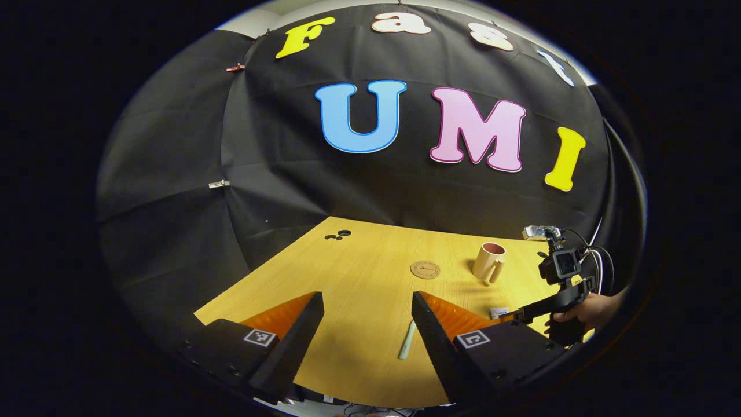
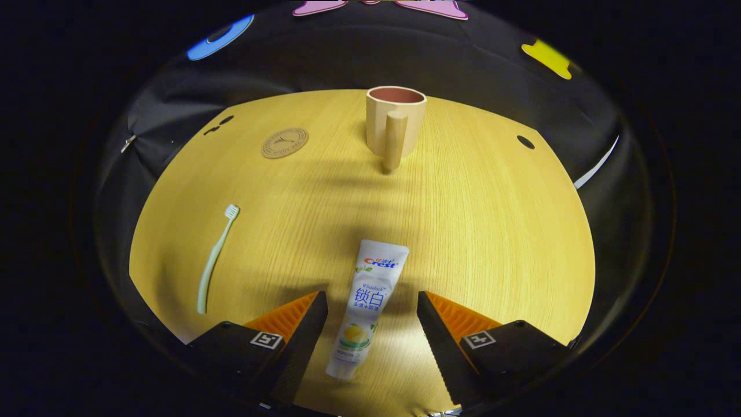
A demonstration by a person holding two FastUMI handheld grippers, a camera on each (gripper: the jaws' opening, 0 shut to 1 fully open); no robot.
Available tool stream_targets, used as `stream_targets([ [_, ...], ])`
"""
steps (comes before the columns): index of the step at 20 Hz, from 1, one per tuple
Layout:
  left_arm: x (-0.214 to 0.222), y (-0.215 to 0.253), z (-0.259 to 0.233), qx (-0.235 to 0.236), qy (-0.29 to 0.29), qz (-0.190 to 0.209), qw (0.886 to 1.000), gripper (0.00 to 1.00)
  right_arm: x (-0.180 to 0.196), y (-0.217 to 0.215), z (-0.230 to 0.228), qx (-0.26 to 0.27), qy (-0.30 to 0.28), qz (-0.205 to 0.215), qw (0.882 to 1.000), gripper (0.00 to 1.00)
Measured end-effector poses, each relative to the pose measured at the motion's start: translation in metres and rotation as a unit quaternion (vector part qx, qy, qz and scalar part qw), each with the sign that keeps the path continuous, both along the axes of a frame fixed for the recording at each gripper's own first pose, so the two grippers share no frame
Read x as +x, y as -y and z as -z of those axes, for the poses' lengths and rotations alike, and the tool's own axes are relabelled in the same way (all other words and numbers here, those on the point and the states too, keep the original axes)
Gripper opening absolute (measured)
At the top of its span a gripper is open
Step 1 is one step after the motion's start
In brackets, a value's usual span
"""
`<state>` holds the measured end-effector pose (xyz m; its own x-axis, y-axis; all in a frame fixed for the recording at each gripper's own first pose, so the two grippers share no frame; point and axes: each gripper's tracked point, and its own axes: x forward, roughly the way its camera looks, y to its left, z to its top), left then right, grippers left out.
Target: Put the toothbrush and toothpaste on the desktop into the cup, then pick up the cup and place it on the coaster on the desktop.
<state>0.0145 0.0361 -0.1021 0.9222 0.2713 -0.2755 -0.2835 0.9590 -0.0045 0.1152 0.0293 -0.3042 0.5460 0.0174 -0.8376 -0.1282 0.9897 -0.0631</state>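
A white toothpaste tube [image 2: 366,307] lies flat on the wooden desktop [image 2: 492,231], between the open fingers of my right gripper [image 2: 371,304], which do not touch it. A pale green toothbrush [image 2: 215,258] lies to the left, bristles away. The beige cup [image 2: 395,124] stands upright farther back, handle toward me, and the round brown coaster [image 2: 284,142] lies to its left. In the left gripper view my left gripper [image 1: 367,307] hovers open over the desktop [image 1: 359,272], the toothbrush [image 1: 407,340] just inside its right finger. The cup [image 1: 490,262], coaster [image 1: 425,269] and right gripper [image 1: 558,292], held by a hand, are at right.
Small dark holes sit in the desktop at the far left [image 1: 337,235] and far right [image 2: 525,141]. The black cloth wall closes the back and sides. The desk's front edge runs just below both grippers.
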Motion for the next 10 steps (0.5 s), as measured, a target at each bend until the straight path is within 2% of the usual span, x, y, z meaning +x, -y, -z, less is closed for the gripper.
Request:
stream_targets([
  [3,-0.001,-0.001,0.003,-0.002,-0.006,0.001,1.0,0.97,-0.004,-0.002,0.013,-0.007,-0.017,0.0,1.0,0.96],
  [8,-0.008,-0.003,0.008,-0.006,-0.011,0.003,1.0,0.97,-0.009,-0.009,0.022,0.013,-0.03,0.028,0.999,0.83],
  [10,-0.01,-0.002,0.01,-0.006,-0.014,0.005,1.0,0.97,-0.01,-0.01,0.022,0.012,-0.033,0.023,0.999,0.83],
])
